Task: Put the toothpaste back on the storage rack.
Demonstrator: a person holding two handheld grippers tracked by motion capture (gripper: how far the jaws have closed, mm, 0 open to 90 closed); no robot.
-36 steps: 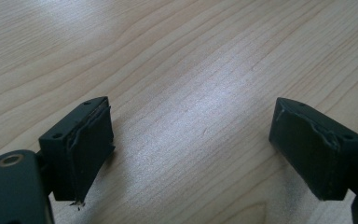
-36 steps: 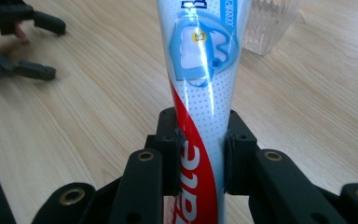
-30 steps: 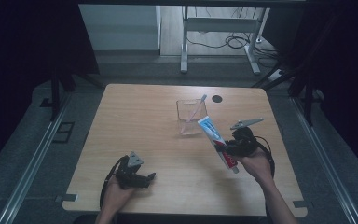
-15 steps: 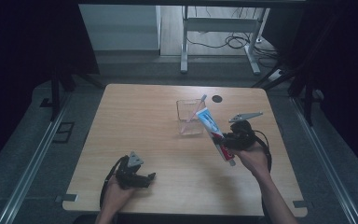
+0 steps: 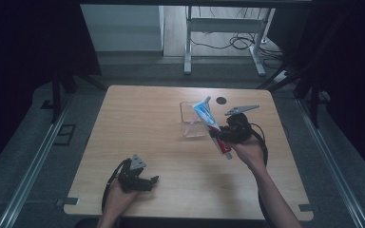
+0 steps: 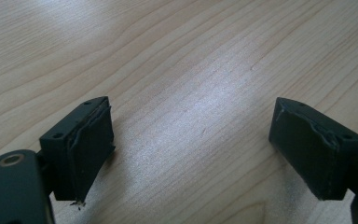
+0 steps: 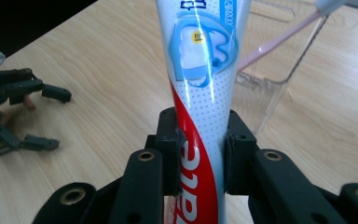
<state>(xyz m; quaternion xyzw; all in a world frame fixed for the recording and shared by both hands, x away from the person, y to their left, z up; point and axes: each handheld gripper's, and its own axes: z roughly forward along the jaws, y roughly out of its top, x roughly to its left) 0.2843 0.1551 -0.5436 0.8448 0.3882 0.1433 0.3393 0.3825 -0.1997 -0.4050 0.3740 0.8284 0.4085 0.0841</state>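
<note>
Two claws are working over one wooden surface (image 5: 171, 142), which is filling the middle of the high view.

Clear container (image 5: 193, 119): sitting right of centre in the high view, upright, thin transparent walls. Judging it light, rigid and easy to tip if nudged at the rim. A pink toothbrush (image 7: 279, 41) is leaning inside it, showing at the upper right of the right gripper view.

Toothpaste tube (image 5: 212, 127): being held above the surface, just right of the container, its far end tilting toward the container's rim; whether it is touching the rim I cannot tell. In the right gripper view the tube (image 7: 204, 93) is running up the centre of the frame. Judging it light, soft-walled and glossy, so likely to be slippery and to dent or ooze under a hard squeeze. The grip is sitting on the red lower body, toward the flat crimped end, which is probably the better place to hold since the tube is flatter and firmer there.

Right claw (image 5: 223, 137): gripping the tube, both pads pressing its sides. The forearm is coming in from the lower right of the high view, wrist bending so the claw is aiming up-left toward the container.

Left claw (image 5: 148, 181): resting low at the lower left of the high view, held in the hand, jaws standing wide apart with only bare wood between them in the left gripper view.
</note>
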